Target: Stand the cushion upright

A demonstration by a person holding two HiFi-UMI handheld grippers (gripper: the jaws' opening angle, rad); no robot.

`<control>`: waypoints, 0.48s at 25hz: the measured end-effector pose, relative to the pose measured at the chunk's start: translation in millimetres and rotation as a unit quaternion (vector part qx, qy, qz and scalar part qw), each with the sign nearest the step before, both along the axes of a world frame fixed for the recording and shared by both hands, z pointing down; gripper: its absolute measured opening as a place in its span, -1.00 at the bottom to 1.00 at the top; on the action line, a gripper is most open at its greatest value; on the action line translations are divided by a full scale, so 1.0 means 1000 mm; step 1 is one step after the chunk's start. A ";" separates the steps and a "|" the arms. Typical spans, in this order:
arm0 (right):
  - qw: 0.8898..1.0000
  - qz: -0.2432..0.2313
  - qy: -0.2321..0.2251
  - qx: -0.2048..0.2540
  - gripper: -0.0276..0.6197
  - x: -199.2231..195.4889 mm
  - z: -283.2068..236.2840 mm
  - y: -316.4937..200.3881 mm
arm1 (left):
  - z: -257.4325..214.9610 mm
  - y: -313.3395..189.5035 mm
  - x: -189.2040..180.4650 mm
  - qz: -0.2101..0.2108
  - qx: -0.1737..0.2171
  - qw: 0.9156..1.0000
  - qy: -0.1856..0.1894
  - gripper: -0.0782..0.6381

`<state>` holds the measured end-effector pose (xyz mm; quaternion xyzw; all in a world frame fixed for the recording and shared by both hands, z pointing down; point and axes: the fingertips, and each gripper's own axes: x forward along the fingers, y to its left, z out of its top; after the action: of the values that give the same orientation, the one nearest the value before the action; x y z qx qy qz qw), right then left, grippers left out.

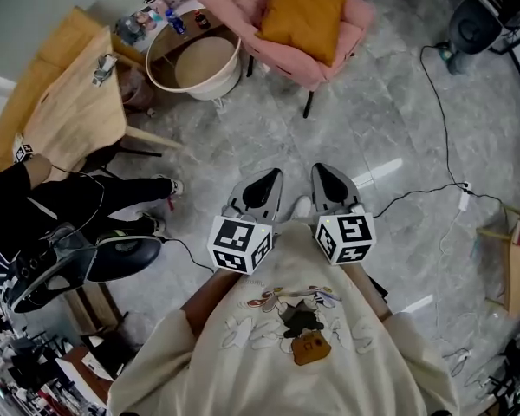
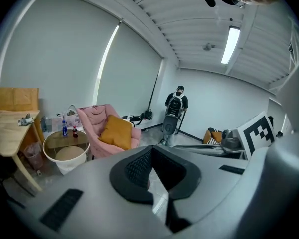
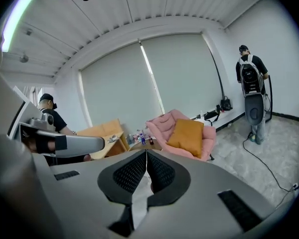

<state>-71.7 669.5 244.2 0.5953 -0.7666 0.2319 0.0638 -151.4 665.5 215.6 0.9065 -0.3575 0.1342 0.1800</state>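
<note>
A mustard-yellow cushion (image 1: 305,9) leans against the back of a pink armchair (image 1: 338,55) at the far side of the room. It also shows in the left gripper view, cushion (image 2: 117,131), and in the right gripper view, cushion (image 3: 187,135). Both grippers are held close to the person's chest, well short of the chair. My left gripper (image 1: 262,185) is shut with nothing in it. Beside it my right gripper (image 1: 324,180) is shut and empty too. Both point toward the armchair.
A round white side table (image 1: 195,61) with small bottles stands left of the chair. A wooden table (image 1: 61,102) and a seated person (image 1: 35,202) are at the left. Black and white cables (image 1: 442,128) run over the grey floor. Another person (image 3: 250,78) stands at the far wall.
</note>
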 end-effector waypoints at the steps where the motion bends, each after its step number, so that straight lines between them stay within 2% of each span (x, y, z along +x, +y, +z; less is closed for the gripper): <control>1: 1.000 0.003 -0.016 0.003 -0.84 0.005 -0.001 -0.003 | 0.001 -0.002 0.005 -0.002 -0.003 1.000 -0.001 -0.76; 4: 0.998 0.012 -0.068 0.013 -0.84 0.024 -0.003 -0.008 | 0.006 -0.006 0.020 -0.005 -0.011 1.000 -0.007 -0.76; 8: 0.996 0.017 -0.083 -0.002 -0.84 0.043 0.011 -0.013 | 0.009 -0.012 0.031 -0.012 -0.020 1.000 -0.017 -0.76; 12: 0.995 0.032 -0.092 -0.018 -0.84 0.039 0.018 -0.003 | 0.007 -0.009 0.027 -0.004 -0.026 0.999 -0.026 -0.76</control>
<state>-32.3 667.0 262.3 0.5945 -0.7454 0.3016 -0.0037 -124.2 656.3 222.9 0.8963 -0.3619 0.1661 0.1951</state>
